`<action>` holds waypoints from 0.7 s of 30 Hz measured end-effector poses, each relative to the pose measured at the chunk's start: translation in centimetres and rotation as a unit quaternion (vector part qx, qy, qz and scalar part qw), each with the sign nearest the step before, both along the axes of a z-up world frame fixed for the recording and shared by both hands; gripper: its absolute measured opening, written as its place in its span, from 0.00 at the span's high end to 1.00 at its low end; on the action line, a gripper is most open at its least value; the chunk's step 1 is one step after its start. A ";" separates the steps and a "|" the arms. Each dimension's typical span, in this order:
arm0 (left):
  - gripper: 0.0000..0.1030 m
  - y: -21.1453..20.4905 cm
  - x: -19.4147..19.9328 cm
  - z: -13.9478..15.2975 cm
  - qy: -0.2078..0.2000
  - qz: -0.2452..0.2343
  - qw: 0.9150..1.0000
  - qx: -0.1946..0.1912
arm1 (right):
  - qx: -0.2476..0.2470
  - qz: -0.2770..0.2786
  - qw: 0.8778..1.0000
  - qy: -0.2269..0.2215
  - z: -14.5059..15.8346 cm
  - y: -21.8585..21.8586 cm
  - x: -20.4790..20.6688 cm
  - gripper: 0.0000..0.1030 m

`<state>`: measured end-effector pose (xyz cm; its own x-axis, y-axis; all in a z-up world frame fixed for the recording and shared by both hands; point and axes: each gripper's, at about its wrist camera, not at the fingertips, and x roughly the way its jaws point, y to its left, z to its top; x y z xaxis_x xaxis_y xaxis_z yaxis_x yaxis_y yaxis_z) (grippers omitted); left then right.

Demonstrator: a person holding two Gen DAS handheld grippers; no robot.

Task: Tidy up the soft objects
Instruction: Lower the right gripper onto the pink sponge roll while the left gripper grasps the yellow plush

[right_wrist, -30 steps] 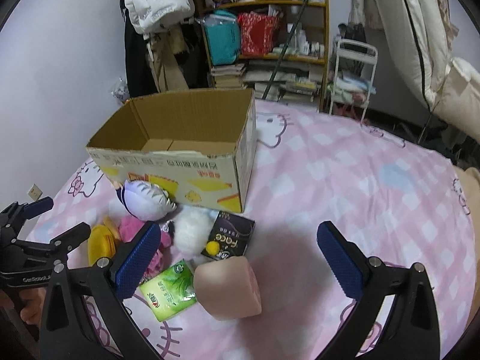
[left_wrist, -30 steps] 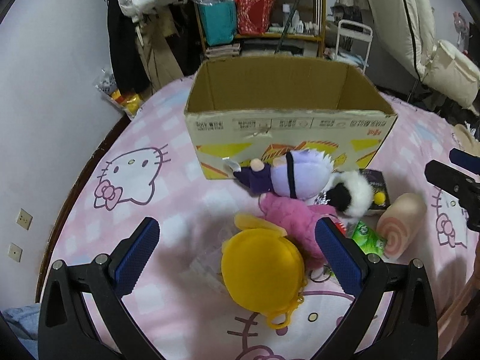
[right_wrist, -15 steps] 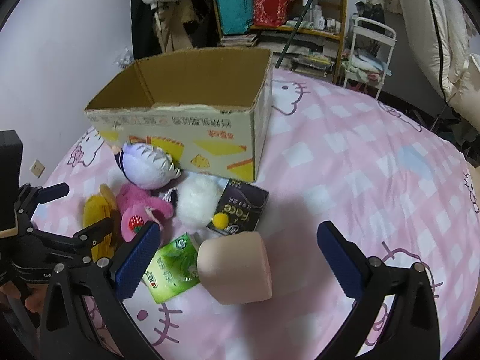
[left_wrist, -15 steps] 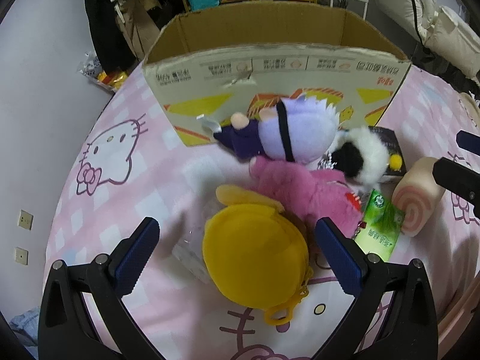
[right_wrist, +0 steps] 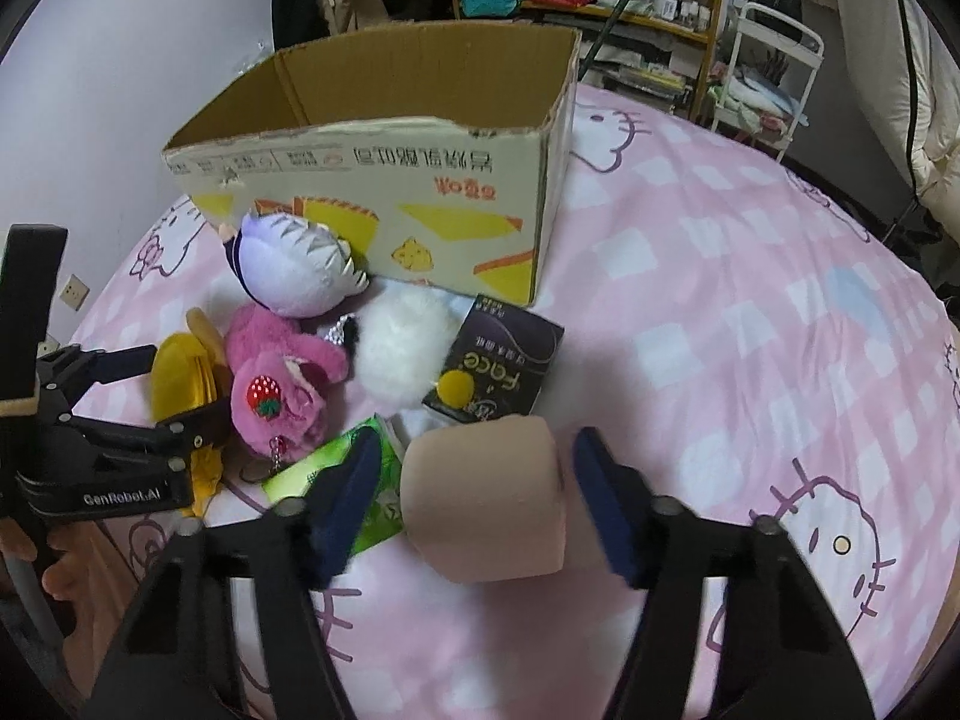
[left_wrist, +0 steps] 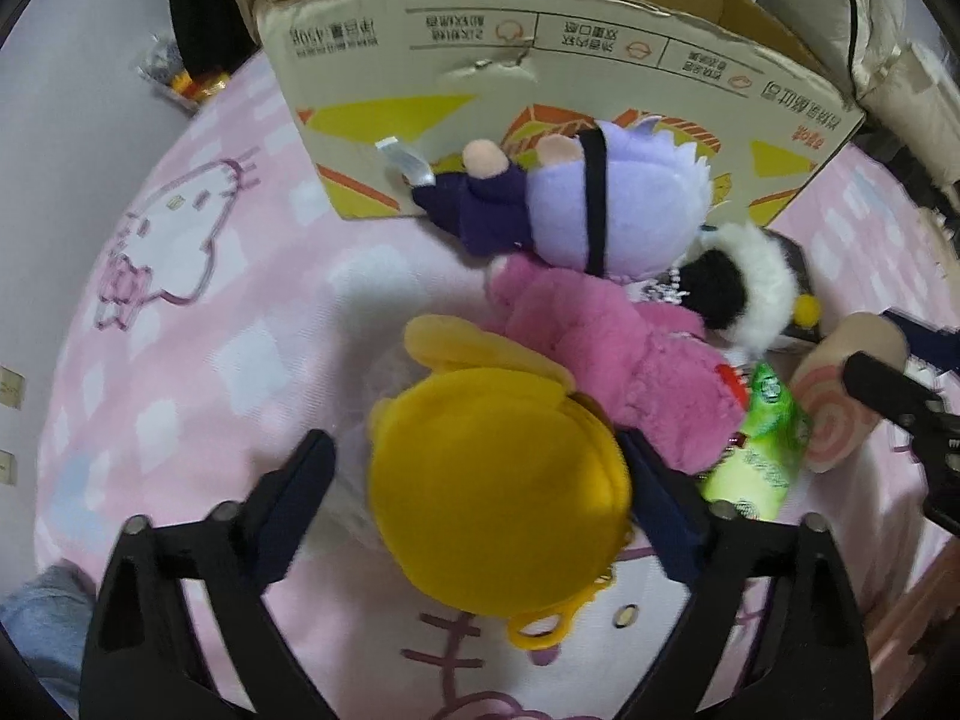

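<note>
Left tongs: left gripper (left_wrist: 474,492) straddles the yellow plush (left_wrist: 498,492); its jaws have just been closing, the pad at 3 o'clock looks to touch the plush, the pad at 9 o'clock stands just clear, so no grip yet.
Right tongs: right gripper (right_wrist: 474,501) brackets the beige roll cushion (right_wrist: 486,495); jaws have just been closing, narrow now, but a sliver of gap shows on each side.
Task things: both toys lie on the pink bedspread (right_wrist: 750,312), at 6 o'clock of the cardboard box (right_wrist: 384,180), which stands open.
Risk, yellow plush: a clear wrapper (left_wrist: 360,480) lies under its 9 o'clock edge; that pad could catch the film with the plush, or skid on it.
Risk, neighbours: the pink plush (left_wrist: 618,360) touches the yellow one at 1 o'clock; a lift may drag it along.
Risk, roll: the green packet (right_wrist: 336,468) lies under the left finger (right_wrist: 348,498) and could be pinched in; the soft roll may squash and slip out.
Risk, tongs: the two grippers work near each other and could knock.
</note>
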<state>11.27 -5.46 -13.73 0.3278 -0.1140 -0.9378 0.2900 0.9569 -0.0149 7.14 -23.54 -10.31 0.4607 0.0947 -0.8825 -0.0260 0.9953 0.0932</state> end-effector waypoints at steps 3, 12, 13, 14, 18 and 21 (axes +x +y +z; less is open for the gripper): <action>0.27 0.2 -0.2 0.1 0.009 -0.001 1.000 -0.026 | 0.003 0.002 1.000 0.001 -0.1 0.1 0.0 0.50; 0.32 -0.1 -1.3 1.2 -0.024 -0.002 0.999 -0.021 | 0.003 -0.006 1.000 -0.013 0.4 -0.2 -0.4 0.55; 0.32 0.1 -1.4 1.5 -0.029 0.000 0.999 -0.023 | 0.006 -0.006 1.000 -0.018 0.6 -0.3 -0.5 0.56; 0.32 0.0 -1.7 2.1 -0.034 0.003 0.999 -0.025 | 0.008 -0.006 1.000 -0.023 0.7 -0.3 -0.6 0.57; 0.32 1.4 -2.1 3.7 -0.081 0.022 0.996 -0.025 | 0.017 -0.014 0.998 -0.055 2.1 -0.8 -1.2 0.59; 0.32 1.8 -2.8 5.3 -0.115 0.026 0.992 -0.032 | 0.019 -0.017 0.996 -0.088 3.3 -0.8 -1.9 0.59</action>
